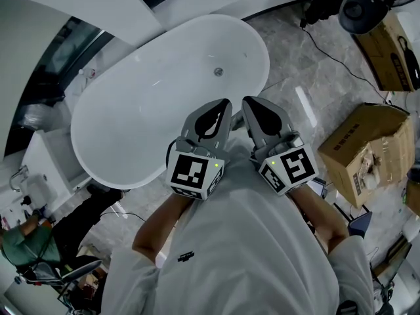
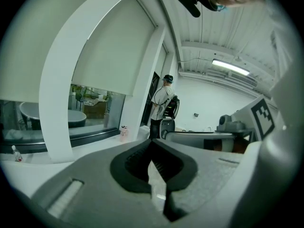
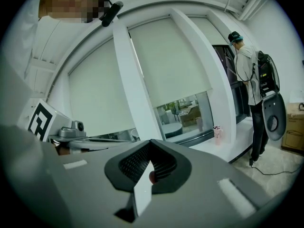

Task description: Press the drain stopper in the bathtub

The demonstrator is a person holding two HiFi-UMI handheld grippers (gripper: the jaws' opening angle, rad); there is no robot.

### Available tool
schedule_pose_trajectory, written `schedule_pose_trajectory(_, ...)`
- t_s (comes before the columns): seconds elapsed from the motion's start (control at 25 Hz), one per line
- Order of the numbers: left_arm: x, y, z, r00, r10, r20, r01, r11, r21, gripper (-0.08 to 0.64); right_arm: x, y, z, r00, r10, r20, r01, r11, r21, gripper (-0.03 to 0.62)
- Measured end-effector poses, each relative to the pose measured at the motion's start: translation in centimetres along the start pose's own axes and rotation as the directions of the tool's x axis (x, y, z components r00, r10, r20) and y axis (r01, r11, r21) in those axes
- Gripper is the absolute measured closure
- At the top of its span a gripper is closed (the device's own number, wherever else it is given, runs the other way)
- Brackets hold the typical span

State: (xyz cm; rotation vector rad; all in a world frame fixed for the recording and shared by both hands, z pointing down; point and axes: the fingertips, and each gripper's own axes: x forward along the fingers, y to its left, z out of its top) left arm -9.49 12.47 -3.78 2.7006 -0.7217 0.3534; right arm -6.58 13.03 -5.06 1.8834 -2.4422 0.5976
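Two tools, left tool (image 1: 220,110) and right tool (image 1: 254,110), sit side by side, each closed on nothing; the drain stopper (image 1: 218,72) lies ahead of their tips on the bathtub (image 1: 131,123) floor, apart from both. The left tool seems slightly nearer.

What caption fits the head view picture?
Grey left gripper and right gripper, both shut, near a white oval bathtub with a round metal drain stopper.
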Motion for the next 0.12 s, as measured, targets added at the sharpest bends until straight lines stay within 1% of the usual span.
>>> schedule_pose_trajectory(0.12,-0.15,0.22,-0.19,1.0,-0.01,-0.002,0.01,1.0,-0.011,0.56,0.21,0.4,-0.2,1.0,-0.001,-0.004,0.001,1.0,-0.001,0.588)
